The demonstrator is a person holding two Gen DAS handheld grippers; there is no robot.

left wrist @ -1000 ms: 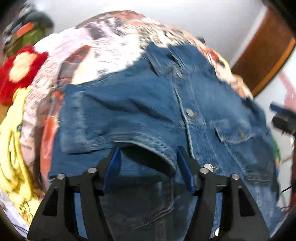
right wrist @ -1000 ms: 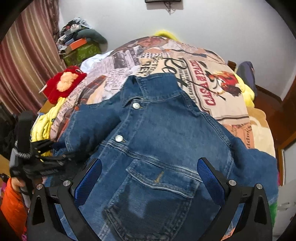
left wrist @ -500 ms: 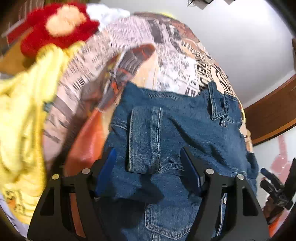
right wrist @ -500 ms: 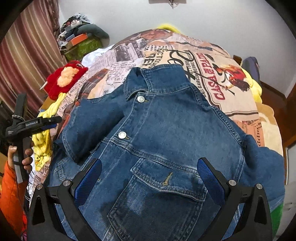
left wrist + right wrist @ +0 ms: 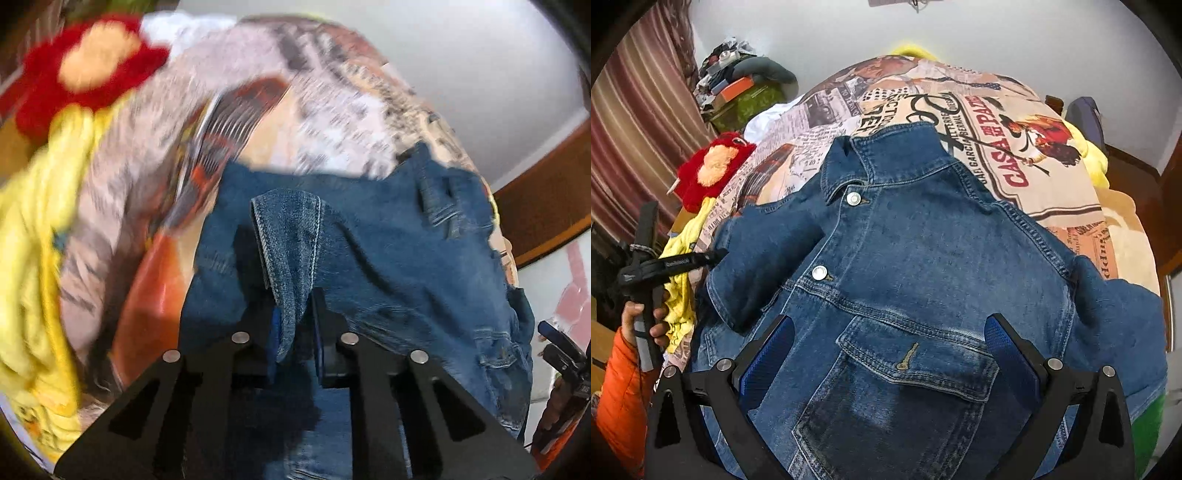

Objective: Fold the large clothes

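left wrist view: the left gripper [image 5: 293, 325] has its black jaws closing on a bunched fold of cuff [image 5: 288, 240] from a blue denim jacket [image 5: 406, 258], the cloth pinched between the blue pads and rising up out of them. the rest of the jacket spreads to the right over a bedspread [image 5: 332, 96] printed like old newspapers. a red plush toy [image 5: 85, 66] and a yellow garment [image 5: 33, 229] lie at the left edge, both blurred. right wrist view: the denim jacket [image 5: 923, 251] lies front up in the middle of the bed, collar toward the far wall, two metal buttons fastened, a flap chest pocket [image 5: 912, 358] nearest the camera. the right gripper [image 5: 890, 350] hovers above that pocket with its jaws wide apart and nothing between them. at the left edge a hand [image 5: 642, 317] in an orange sleeve [image 5: 620, 398] holds the other gripper's handle at the jacket's folded-in sleeve.
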